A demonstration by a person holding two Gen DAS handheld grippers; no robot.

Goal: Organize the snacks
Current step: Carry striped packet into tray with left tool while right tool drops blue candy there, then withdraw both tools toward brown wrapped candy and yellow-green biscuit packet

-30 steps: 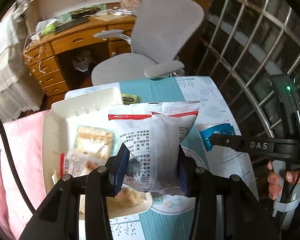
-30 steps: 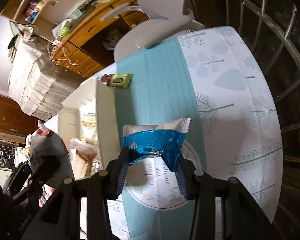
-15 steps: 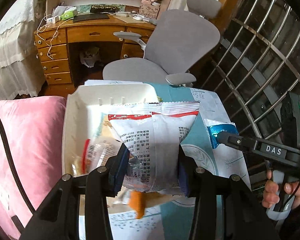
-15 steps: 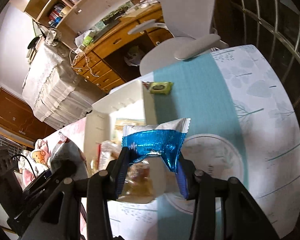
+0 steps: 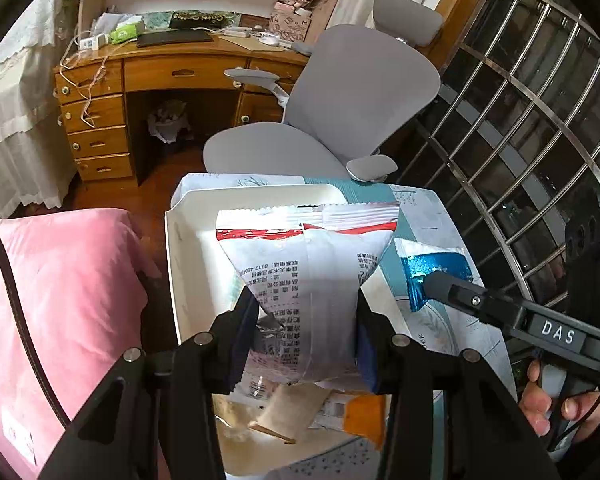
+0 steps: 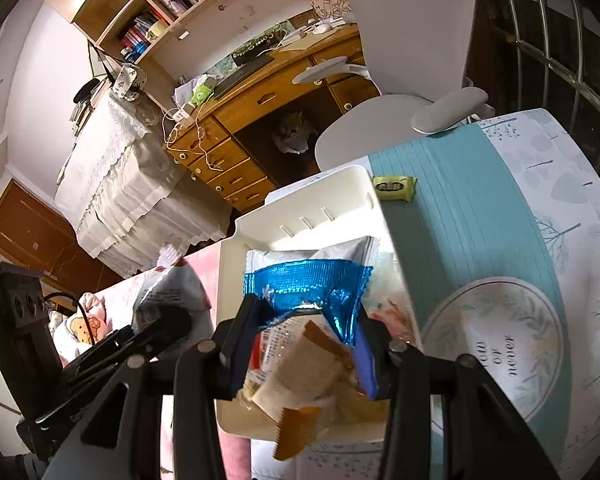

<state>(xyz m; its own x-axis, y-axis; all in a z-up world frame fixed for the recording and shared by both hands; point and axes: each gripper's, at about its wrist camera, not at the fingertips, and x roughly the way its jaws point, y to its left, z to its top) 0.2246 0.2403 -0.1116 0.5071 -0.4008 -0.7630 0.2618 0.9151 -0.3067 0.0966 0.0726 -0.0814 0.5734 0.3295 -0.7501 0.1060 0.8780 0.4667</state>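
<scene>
- The white snack bag (image 5: pixel 308 280) with the red stripe hangs over the cream tray (image 5: pixel 188 264), pinched at its lower half by the left claw (image 5: pixel 306 340). Looks light and puffy, crinkly film, so it'll squash rather than resist.
- The blue foil packet (image 6: pixel 308 284) is clamped in the right claw (image 6: pixel 304 344), also above the tray; foil looks slippery, so taking it by the crimped seam seems safest.
- Both claws are closed onto their packets, pads pressing the wrappers in.
- The tray already holds a pile of wrapped snacks (image 6: pixel 300 392). Can't really tell how many, it's a jumble.
- One green packet (image 6: pixel 394 188) lies alone on the bench (image 6: pixel 480 208), just beside the tray's far corner.
- Beyond: grey office chair (image 5: pixel 352 100), wooden desk (image 5: pixel 160 80).
</scene>
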